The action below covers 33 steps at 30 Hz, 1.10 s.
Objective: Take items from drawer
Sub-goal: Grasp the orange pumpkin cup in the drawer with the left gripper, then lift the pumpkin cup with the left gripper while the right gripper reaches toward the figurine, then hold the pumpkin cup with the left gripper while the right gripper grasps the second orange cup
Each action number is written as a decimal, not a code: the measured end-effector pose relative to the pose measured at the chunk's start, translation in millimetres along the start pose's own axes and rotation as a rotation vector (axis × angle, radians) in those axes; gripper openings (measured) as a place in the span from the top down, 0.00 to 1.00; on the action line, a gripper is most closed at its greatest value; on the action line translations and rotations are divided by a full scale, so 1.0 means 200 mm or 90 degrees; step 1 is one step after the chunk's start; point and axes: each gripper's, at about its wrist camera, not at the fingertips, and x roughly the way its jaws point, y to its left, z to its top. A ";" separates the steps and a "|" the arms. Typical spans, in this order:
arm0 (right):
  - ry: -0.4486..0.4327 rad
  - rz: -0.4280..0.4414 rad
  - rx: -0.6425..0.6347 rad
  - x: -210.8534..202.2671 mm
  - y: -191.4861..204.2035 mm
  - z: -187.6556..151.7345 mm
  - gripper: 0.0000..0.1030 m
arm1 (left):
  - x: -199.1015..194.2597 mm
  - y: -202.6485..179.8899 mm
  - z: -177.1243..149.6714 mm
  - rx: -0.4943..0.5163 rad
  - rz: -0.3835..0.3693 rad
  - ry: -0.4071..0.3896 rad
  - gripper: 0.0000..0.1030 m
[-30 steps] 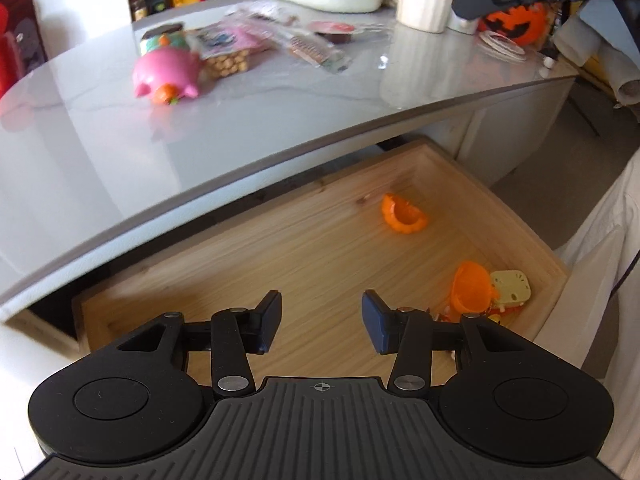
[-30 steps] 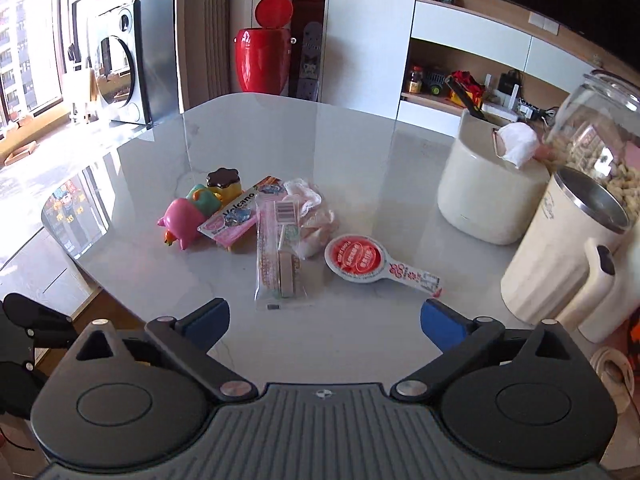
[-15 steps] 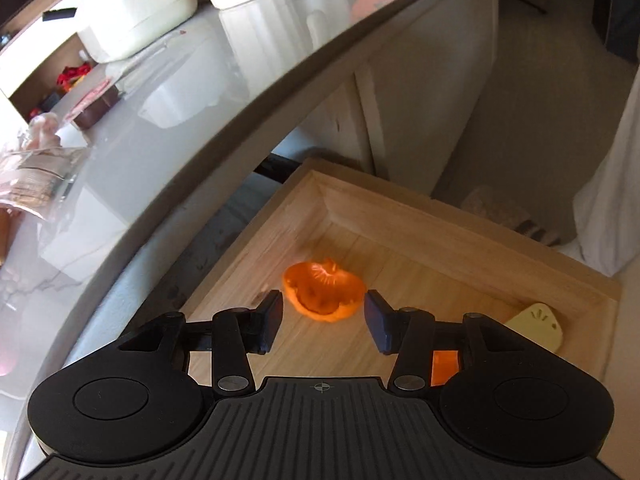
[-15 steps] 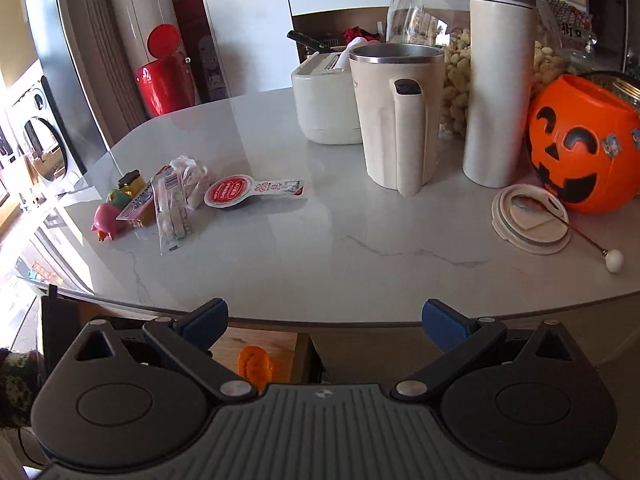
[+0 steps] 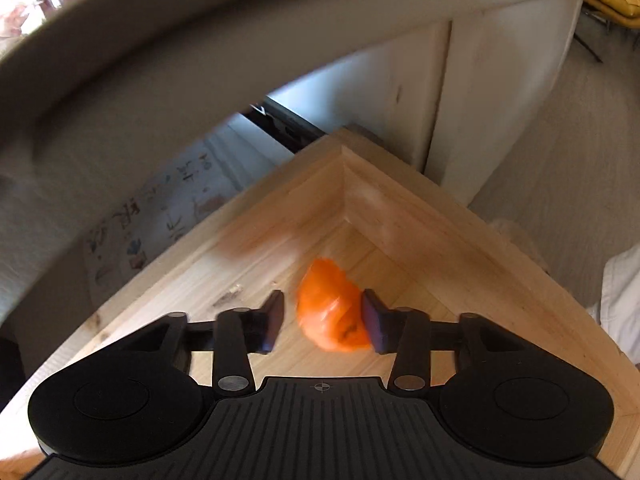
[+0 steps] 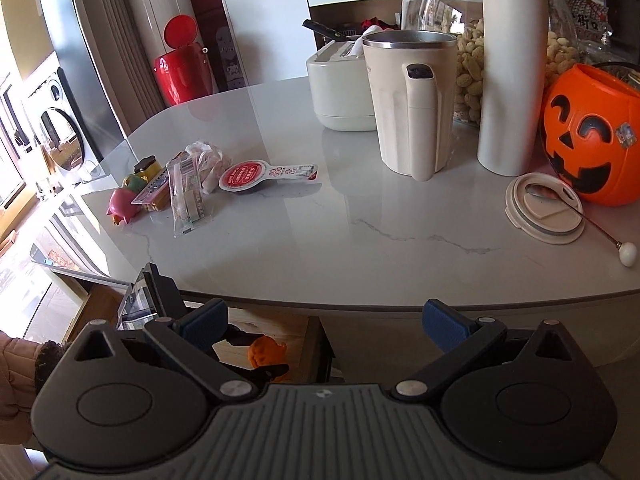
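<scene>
Left wrist view: the left gripper (image 5: 322, 326) is pointed steeply down into the open wooden drawer (image 5: 440, 216), close to its inner corner. A small orange toy (image 5: 332, 312) is seen between the two dark fingers (image 5: 274, 322) on the drawer floor. The right-hand pad is touching the toy's edge; a clear gap is left between the toy and the left-hand pad, so no grasp is made yet — the jaws have just been closing, with the toy between them. The toy is blurred, and its shape cannot be told beyond a rounded orange body with a dark mark. Above the drawer, the grey underside of the tabletop (image 5: 160, 60) is shown.

Right wrist view: the right gripper (image 6: 324, 320) is held at the near edge of the white marble table (image 6: 360, 240), its blue-padded jaws spread wide with nothing between them. Below the table edge, the same orange toy (image 6: 264, 354) is visible in the drawer, framed by the left gripper's black fingers. On the table are shown a group of small toys and snack packets (image 6: 188, 188), a cream jug (image 6: 412, 100), a tall tumbler (image 6: 512, 64) and an orange pumpkin bucket (image 6: 592, 136) — all well apart from the right gripper.
</scene>
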 end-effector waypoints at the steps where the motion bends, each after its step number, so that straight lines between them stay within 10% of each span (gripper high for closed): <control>1: -0.003 -0.001 -0.002 0.00 0.01 0.00 0.00 | -0.01 0.00 0.00 0.002 -0.009 -0.002 0.74; 12: 0.020 -0.028 -0.040 0.07 0.07 -0.01 0.00 | -0.34 0.03 -0.16 0.049 -0.061 0.013 0.74; 19: 0.165 0.093 -0.266 0.23 0.40 -0.15 0.01 | -0.77 0.25 -0.36 -0.025 -0.042 -0.019 0.74; 22: 0.260 0.121 -0.348 0.38 0.58 -0.21 0.23 | -0.88 0.39 -0.47 -0.106 -0.037 -0.032 0.74; 33: 0.553 0.019 -0.461 1.01 0.86 -0.44 0.24 | -0.85 0.50 -0.67 -0.176 -0.035 -0.021 0.74</control>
